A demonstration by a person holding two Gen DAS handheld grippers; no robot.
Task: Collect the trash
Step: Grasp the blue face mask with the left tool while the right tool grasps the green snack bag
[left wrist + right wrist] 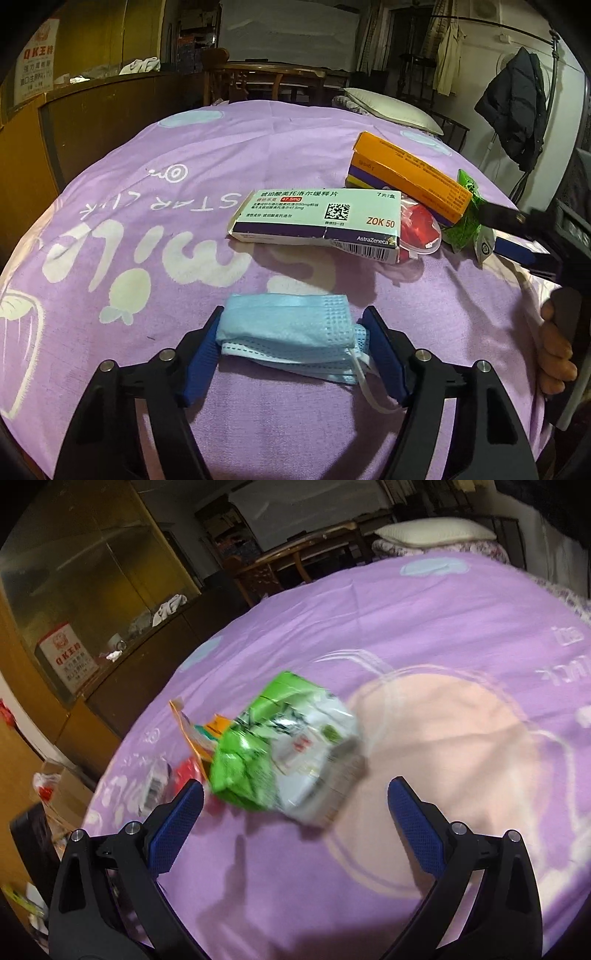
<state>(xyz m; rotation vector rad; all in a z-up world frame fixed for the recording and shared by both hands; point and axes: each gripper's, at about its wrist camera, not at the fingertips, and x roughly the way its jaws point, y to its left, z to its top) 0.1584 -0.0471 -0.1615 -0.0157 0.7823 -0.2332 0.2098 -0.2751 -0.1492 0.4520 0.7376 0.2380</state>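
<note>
**Left gripper closing in on the mask, right gripper wide at the wrapper**

Left gripper (291,345) straddles the folded blue face mask (291,334) at the near edge of the purple bedspread (147,177), its blue pads just at the mask's two ends; whether they press yet I cannot tell. That mask looks soft and light, so squeezing the layered middle should hold better than the loose ear loop. Farther off lie a white medicine box (317,225), an orange box (410,173) and a red packet (419,229).

From the right wrist, the right gripper (295,805) is spread wide and empty, near the crumpled green-and-white wrapper (284,753), blurred. It looks flimsy and crinkly; pinch a bunched fold.
</note>
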